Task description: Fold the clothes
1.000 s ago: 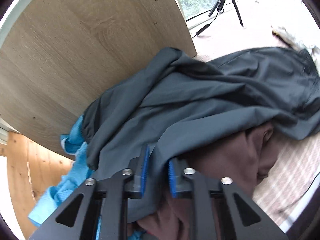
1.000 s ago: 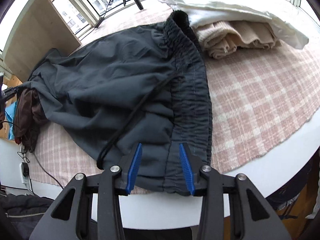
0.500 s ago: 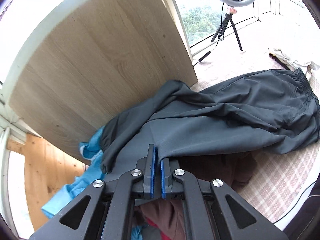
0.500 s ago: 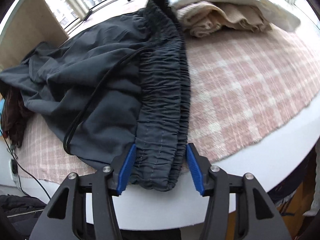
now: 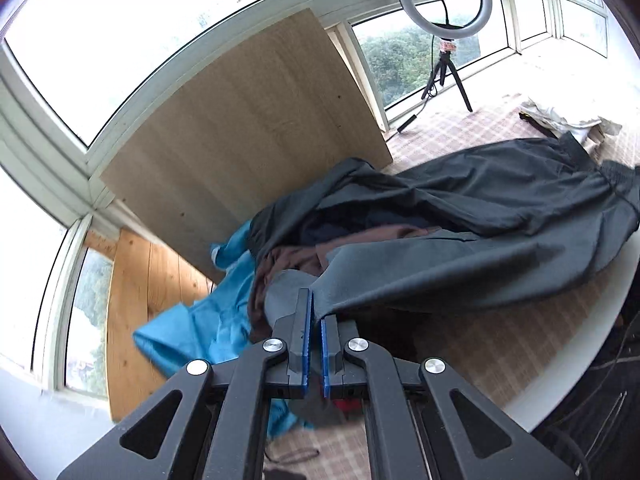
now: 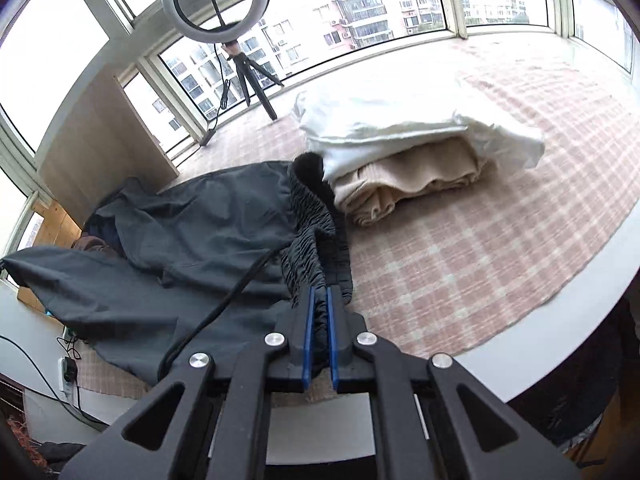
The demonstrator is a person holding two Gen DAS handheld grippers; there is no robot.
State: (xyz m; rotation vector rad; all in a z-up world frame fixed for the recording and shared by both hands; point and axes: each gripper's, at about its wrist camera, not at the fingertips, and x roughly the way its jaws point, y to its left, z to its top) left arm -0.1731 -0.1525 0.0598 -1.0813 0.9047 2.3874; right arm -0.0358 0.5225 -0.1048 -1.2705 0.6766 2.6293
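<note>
Dark grey trousers (image 5: 480, 216) (image 6: 208, 236) lie stretched across the plaid-covered table (image 6: 460, 264). My left gripper (image 5: 315, 312) is shut on the hem of one trouser leg and holds it lifted off the pile. My right gripper (image 6: 319, 304) is shut on the gathered elastic waistband (image 6: 308, 220), raised a little above the cloth. A black drawstring (image 6: 236, 284) trails from the waist. Under the lifted leg a brown garment (image 5: 288, 264) and a bright blue garment (image 5: 200, 320) show.
Folded white (image 6: 400, 120) and beige (image 6: 408, 184) clothes are stacked beyond the waistband. A wooden panel (image 5: 248, 128) stands by the windows. A ring light on a tripod (image 6: 218, 4) stands at the back. The table's white edge (image 6: 560, 328) curves at right; cables hang at left.
Both grippers have closed on the trousers and risen. The left lifted the leg hem up off the pile, uncovering the brown garment; the right clamped the waistband and pulled it up.
</note>
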